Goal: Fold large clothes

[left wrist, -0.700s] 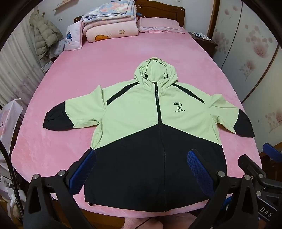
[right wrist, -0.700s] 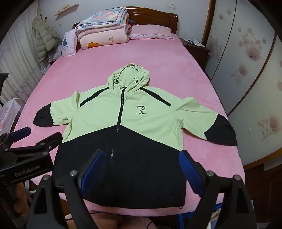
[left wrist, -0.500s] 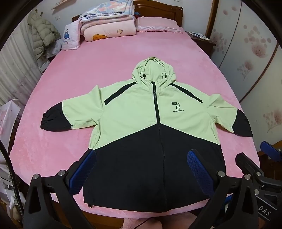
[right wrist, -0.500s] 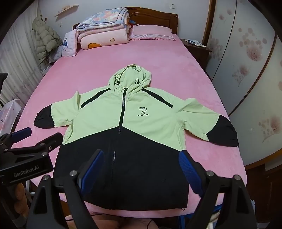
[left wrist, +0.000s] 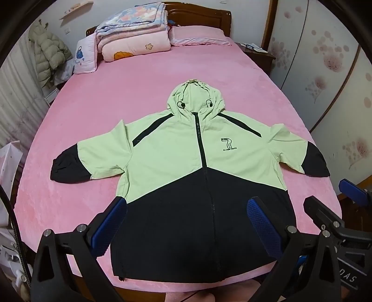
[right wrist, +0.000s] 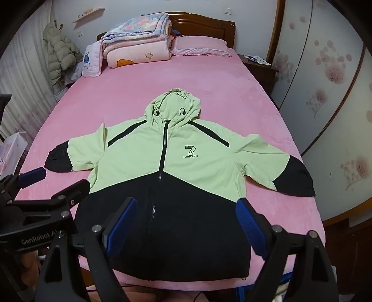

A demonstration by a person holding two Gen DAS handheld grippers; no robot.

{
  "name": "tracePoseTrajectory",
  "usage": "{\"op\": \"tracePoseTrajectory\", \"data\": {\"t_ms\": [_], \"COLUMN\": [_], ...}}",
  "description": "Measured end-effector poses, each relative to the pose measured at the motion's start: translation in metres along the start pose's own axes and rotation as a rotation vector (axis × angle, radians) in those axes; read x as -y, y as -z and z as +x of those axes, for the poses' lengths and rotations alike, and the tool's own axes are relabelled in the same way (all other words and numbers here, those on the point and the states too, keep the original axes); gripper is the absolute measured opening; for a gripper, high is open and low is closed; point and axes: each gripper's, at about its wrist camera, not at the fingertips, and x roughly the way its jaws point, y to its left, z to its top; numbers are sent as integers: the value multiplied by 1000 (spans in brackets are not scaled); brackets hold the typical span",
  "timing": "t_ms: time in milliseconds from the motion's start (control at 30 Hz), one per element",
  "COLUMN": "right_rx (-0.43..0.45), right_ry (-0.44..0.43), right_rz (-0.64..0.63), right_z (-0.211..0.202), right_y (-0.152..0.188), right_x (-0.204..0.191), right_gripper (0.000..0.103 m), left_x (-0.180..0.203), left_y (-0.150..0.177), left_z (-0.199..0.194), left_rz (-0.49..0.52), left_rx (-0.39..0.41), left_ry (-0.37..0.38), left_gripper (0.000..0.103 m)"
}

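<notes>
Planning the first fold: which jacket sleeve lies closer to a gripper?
The sleeve on the picture's right, beside the wardrobe: the right gripper hovers open just below its black cuff. The other sleeve lies farther from the left gripper.

Two wrist views from the bed's (left wrist: 97, 120) foot, angled down — shared jacket (right wrist: 186, 162), headboard (left wrist: 200, 14).

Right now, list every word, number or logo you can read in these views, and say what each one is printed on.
"7": chest logo of the jacket.
"FLYING YOUTH": line under that logo, small but legible.
"GenRobot.AI": body of the left hand-held gripper, seen from the right wrist view.
"DAS": partial lettering on the right hand-held gripper, cut off by the frame.
Pillow print and the small box above the "7": too blurred to read.
</notes>
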Motion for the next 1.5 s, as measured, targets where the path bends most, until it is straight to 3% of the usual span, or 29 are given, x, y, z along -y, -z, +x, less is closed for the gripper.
{"op": "tracePoseTrajectory", "data": {"t_ms": [1500], "right_rx": [2], "right_ry": [19], "right_rz": [12], "right_z": [1], "right_y": [0], "right_x": [-13], "right_gripper": [87], "left_x": [-12], "left_y": [3], "left_z": [5], "left_rz": [18], "left_rx": [5], "left_ry": [14], "left_gripper": [102]}}
